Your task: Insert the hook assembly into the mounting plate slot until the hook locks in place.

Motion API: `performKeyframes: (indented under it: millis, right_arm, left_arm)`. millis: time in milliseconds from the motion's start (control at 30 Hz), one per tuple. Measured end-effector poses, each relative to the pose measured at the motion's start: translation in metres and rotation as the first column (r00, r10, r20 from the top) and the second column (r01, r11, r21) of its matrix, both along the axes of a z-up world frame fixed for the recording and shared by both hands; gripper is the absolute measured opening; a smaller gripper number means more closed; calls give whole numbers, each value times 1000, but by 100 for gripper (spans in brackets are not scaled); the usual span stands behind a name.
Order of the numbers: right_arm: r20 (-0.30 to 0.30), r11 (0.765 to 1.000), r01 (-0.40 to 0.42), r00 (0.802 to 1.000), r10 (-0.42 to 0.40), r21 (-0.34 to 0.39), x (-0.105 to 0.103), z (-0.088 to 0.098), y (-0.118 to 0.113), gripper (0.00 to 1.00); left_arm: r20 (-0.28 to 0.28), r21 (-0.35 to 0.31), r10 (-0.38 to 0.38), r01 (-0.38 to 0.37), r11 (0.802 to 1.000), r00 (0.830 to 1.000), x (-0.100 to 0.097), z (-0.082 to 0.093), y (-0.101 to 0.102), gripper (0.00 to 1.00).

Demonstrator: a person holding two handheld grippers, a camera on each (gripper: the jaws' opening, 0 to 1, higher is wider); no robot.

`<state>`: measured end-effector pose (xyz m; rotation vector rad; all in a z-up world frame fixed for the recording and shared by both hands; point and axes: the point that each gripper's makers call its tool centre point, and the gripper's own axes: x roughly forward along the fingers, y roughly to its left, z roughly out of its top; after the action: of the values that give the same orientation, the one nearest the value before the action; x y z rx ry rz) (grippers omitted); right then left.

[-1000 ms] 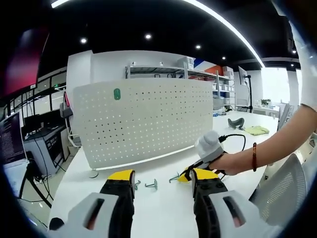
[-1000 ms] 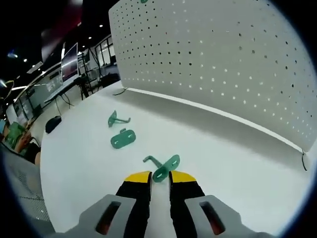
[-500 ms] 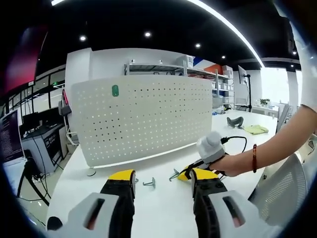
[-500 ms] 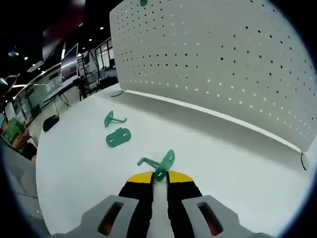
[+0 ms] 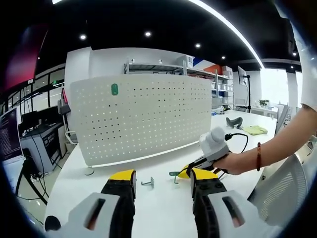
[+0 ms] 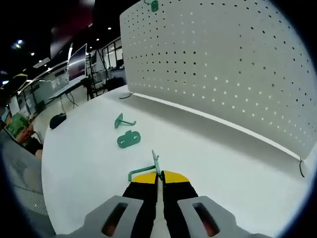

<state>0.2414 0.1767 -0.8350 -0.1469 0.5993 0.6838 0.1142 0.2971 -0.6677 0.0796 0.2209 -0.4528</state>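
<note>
the right gripper (image 6: pixel 159 177) has its yellow-tipped jaws pressed nearly together, pinching the flat plate of a green hook (image 6: pixel 148 170) that sticks up and out to the left of the jaw tips. in the left gripper view the same gripper reaches in from the right, held in a person's hand (image 5: pixel 237 162) with a red band at the wrist. the left gripper (image 5: pixel 161 179) has its jaws spread wide apart, with nothing between them.

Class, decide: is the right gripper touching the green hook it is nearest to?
Touching. In the right gripper view, the right gripper has its jaws closed on the flat plate of the green hook, which stands edge-up between the yellow tips.
</note>
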Motion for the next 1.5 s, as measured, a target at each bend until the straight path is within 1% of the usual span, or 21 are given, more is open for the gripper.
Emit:
performKeyframes:
  millis: [67, 133, 200, 333, 400, 433, 467, 500, 600, 667, 833, 900, 1067, 1133, 1267, 1400, 1500]
  right_arm:
    - [-6, 1000, -2, 1000, 2, 9, -5, 2, -1, 1]
    - [-9, 1000, 12, 1000, -12, 21, -8, 4, -3, 1]
    - [-42, 999, 23, 999, -21, 42, -14, 5, -3, 1]
    - [-33, 999, 16, 999, -15, 37, -22, 13, -3, 0]
    - [-46, 999, 10, 999, -7, 47, -27, 16, -1, 0]
    - [-48, 999, -7, 999, 9, 33, -30, 18, 0, 0]
    - [-45, 999, -2, 999, 4, 34, -31, 20, 0, 0]
    - [-44, 999, 2, 999, 0, 51, -33, 25, 2, 0]
    - [-57, 998, 13, 998, -9, 68, -36, 31, 3, 0]
    - [-58, 997, 6, 998, -1, 73, -41, 36, 6, 0]
    - [-85, 995, 4, 996, 5, 104, -51, 49, 13, 0]
    - [-99, 991, 9, 995, 4, 131, -54, 56, 16, 0]
    - [-86, 991, -1, 996, 13, 135, -61, 68, 24, 0]
    - [-90, 989, -3, 996, 16, 149, -64, 73, 29, 0]
    - [-95, 987, -5, 995, 20, 161, -70, 81, 36, 0]
    - [-119, 985, -11, 992, 32, 171, -79, 84, 43, 0]
    - [-126, 984, -18, 991, 40, 175, -84, 88, 49, 0]
  left_arm:
    - [0, -20, -5, 5, 1000, 1000, 1, 1, -2, 45]
    - [3, -21, -11, 11, 1000, 1000, 1, 1, -3, 45]
    - [1, -18, -19, 19, 1000, 1000, 1, 1, -5, 45]
    - [-1, -24, -34, 34, 999, 999, 1, 0, -8, 45]
    - [-3, -23, -45, 45, 999, 999, 1, 0, -10, 45]
    - [-5, -21, -53, 53, 998, 999, 1, 0, -11, 45]
    - [-5, -20, -56, 56, 998, 998, 1, 0, -11, 45]
    - [-4, -23, -58, 58, 998, 998, 1, 0, -11, 45]
    - [-4, -30, -64, 64, 998, 998, 2, -1, -12, 45]
    - [-6, -32, -71, 71, 997, 997, 2, -1, -13, 45]
    - [-9, -41, -87, 86, 995, 996, 1, -3, -12, 44]
    - [-7, -43, -95, 95, 995, 995, 1, -2, -11, 44]
    - [-6, -43, -111, 110, 993, 994, 1, -2, -8, 44]
    - [-4, -39, -117, 117, 992, 993, 1, -2, -6, 44]
    - [1, -32, -127, 127, 991, 992, 0, -2, -4, 43]
    - [1, -29, -139, 139, 990, 990, -2, -4, -3, 43]
    - [-1, -24, -156, 156, 988, 988, -4, -4, -3, 41]
